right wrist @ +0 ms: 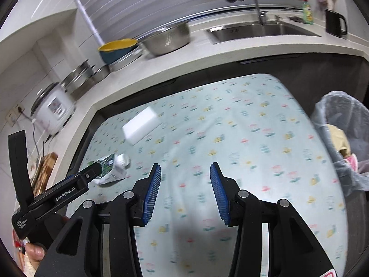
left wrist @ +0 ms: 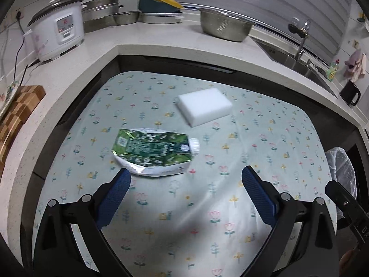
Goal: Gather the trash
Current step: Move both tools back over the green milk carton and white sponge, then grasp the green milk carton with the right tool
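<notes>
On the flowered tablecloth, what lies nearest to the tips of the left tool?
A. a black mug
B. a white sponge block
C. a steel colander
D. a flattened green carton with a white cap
D: in the left wrist view the flattened green carton lies just ahead of the open left tool, while the white sponge block sits farther back.

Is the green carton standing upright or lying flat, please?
Lying flat: the green carton rests crushed on its side, cap pointing sideways.

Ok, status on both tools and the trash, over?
Left tool open, empty. Right tool open, empty. Crumpled green-and-white spouted pouch lies on floral tablecloth, just ahead of left tool. Nothing in the way.
</notes>
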The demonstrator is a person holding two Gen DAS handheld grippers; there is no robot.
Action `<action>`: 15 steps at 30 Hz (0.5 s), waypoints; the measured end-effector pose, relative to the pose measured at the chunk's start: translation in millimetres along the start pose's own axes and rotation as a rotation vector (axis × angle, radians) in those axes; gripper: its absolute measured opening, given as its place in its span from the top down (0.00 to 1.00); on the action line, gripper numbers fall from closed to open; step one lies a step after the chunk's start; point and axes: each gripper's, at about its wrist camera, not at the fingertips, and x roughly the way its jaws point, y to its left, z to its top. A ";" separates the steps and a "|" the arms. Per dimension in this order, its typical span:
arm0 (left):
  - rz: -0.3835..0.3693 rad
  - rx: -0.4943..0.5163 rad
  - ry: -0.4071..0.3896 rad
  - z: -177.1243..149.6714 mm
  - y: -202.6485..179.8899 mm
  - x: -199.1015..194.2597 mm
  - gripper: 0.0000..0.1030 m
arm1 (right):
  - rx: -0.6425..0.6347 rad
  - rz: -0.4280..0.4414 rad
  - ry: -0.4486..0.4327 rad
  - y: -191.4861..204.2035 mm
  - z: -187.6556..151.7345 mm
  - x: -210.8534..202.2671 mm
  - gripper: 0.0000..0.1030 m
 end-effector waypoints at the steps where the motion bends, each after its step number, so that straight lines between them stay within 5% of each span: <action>1: 0.007 -0.013 0.005 -0.1 8.4 1.3 0.10 | -0.012 0.010 0.012 8.7 -1.1 6.5 0.58; 15: 0.103 -0.068 0.017 13.1 95.6 29.2 0.10 | -0.106 0.117 0.159 102.2 -6.4 103.6 0.47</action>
